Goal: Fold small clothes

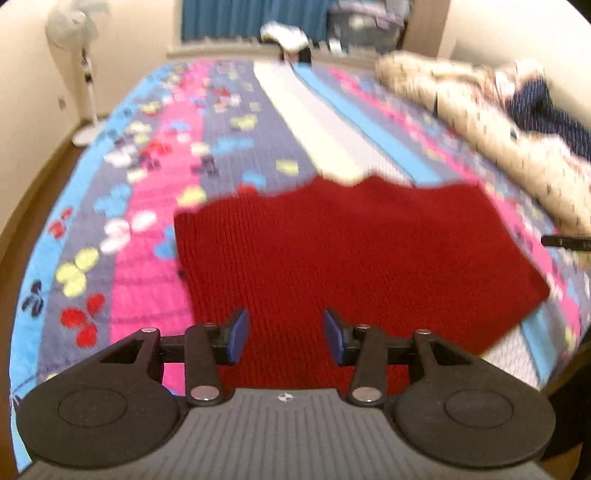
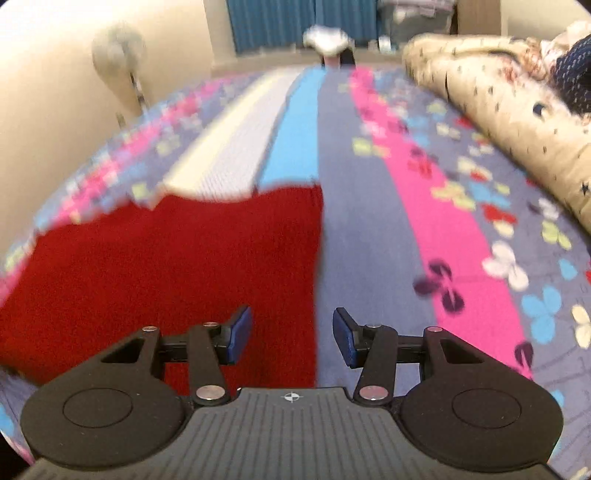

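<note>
A red knitted garment lies flat on the patterned bedspread. My left gripper is open and empty, held above the garment's near part. In the right wrist view the same red garment fills the left half, its right edge running down the middle. My right gripper is open and empty, straddling that right edge from above. Both views are blurred by motion.
A rolled beige quilt and dark blue cloth lie along the bed's right side; the quilt also shows in the right wrist view. A standing fan is at the far left. Blue curtains hang behind the bed.
</note>
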### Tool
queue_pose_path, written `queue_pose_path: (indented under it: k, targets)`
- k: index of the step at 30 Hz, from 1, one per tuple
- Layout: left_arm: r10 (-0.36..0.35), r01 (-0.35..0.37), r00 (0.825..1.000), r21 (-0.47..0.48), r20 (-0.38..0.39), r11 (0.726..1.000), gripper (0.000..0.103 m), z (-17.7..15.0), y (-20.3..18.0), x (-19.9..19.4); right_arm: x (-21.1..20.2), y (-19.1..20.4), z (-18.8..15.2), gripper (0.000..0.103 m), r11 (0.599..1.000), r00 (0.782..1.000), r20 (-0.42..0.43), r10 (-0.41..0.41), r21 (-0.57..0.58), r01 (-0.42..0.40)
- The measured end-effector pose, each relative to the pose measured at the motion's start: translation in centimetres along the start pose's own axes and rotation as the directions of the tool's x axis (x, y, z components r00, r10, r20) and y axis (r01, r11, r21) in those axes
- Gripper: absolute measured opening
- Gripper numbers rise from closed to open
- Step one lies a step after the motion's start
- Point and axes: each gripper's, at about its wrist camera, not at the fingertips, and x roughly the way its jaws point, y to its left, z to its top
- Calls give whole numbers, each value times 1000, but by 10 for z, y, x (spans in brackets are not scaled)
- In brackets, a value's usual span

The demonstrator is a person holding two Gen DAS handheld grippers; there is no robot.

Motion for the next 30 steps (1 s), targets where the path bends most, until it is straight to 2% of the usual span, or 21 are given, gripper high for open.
queue_pose_path:
  k: [1, 3, 4, 5, 6, 9, 11, 14, 16, 19, 23, 27, 30]
  targets:
    - [-3, 3, 1000, -6, 31, 1000, 57, 3, -3, -7, -8, 3, 3, 52, 1000, 999, 46, 16, 11, -16]
    - [-10, 10, 995, -1, 102, 1000, 68, 7, -9, -23, -22, 5, 8, 55, 999, 989, 146, 26, 42, -32]
    - [-13, 12, 990, 8, 137, 1000, 72, 9, -13, -31, -29, 5, 10, 60, 998, 983, 182, 21, 61, -32]
    - [-11, 8, 985, 17, 172, 1000, 81, 10, -18, -39, -35, 6, 11, 61, 996, 976, 220, 11, 84, -30]
    - [10, -15, 977, 21, 215, 1000, 86, 12, -23, -45, -41, 8, 12, 61, 995, 969, 247, -2, 98, -23]
    - [125, -117, 936, -45, 328, 992, 90, 10, -32, -54, -56, 13, 15, 61, 987, 936, 341, -84, 160, 31]
    - [169, -150, 932, -83, 322, 985, 90, 12, -37, -51, -59, 16, 15, 62, 980, 928, 359, -100, 197, 29]
    - [203, -183, 929, -92, 309, 979, 90, 17, -45, -44, -57, 25, 16, 63, 974, 929, 356, -101, 227, 18]
    - [199, -178, 936, -98, 290, 979, 90, 18, -45, -39, -52, 35, 15, 63, 976, 930, 356, -91, 217, 12]
    - [159, -134, 954, -113, 255, 984, 90, 21, -39, -31, -44, 52, 13, 63, 977, 940, 334, -74, 212, 1]
    - [175, -151, 954, -114, 242, 982, 90, 23, -35, -20, -39, 73, 9, 63, 973, 954, 301, -11, 222, -59]
    - [184, -169, 958, -85, 221, 982, 90, 21, -38, -16, -34, 96, 5, 62, 980, 961, 277, -16, 197, -41]
    - [187, -179, 963, -61, 196, 982, 90, 18, -37, -10, -32, 111, 4, 54, 987, 962, 274, -13, 155, -31]
